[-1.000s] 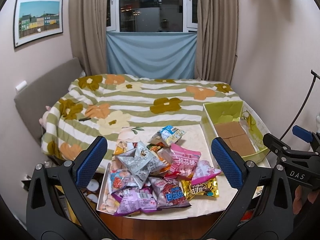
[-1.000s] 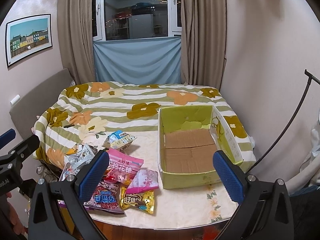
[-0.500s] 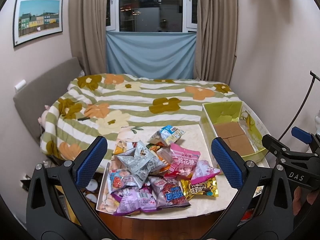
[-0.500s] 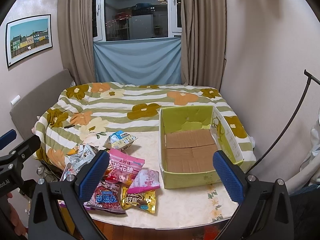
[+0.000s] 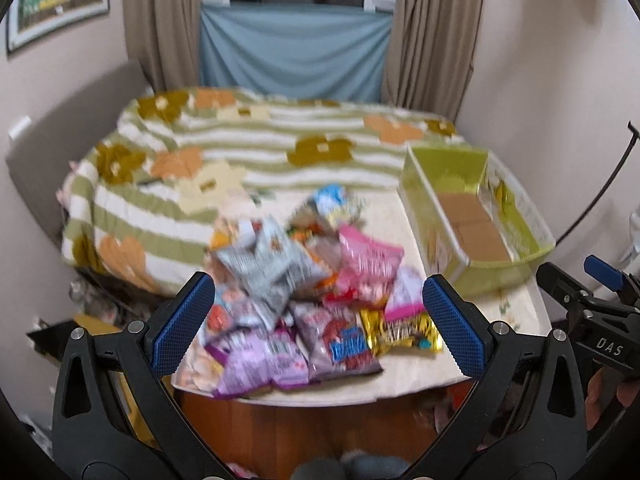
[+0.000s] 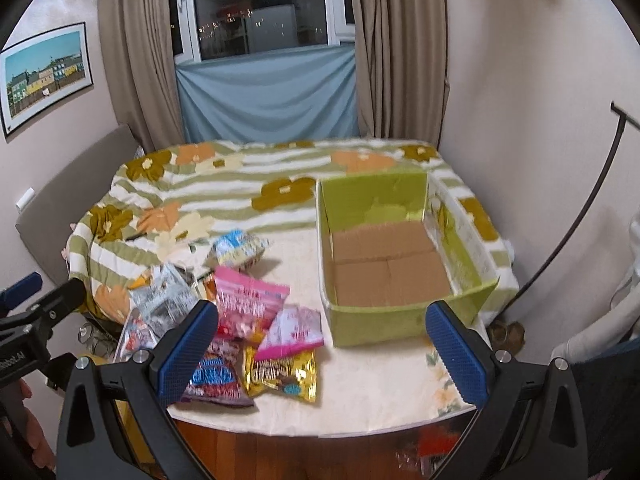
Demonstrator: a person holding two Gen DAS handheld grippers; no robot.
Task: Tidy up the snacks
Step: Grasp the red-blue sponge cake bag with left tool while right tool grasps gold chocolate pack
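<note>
Right wrist view: both tools gape wide, empty. Gold snack packet (image 6: 282, 374), lower centre, looks light, crinkly, slippery; pinch its sealed edge.

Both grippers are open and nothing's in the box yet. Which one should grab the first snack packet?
Left, probably. The left gripper has its open jaws framing the snack pile, while the right gripper faces the empty green box, with the packets off to its left side.
</note>
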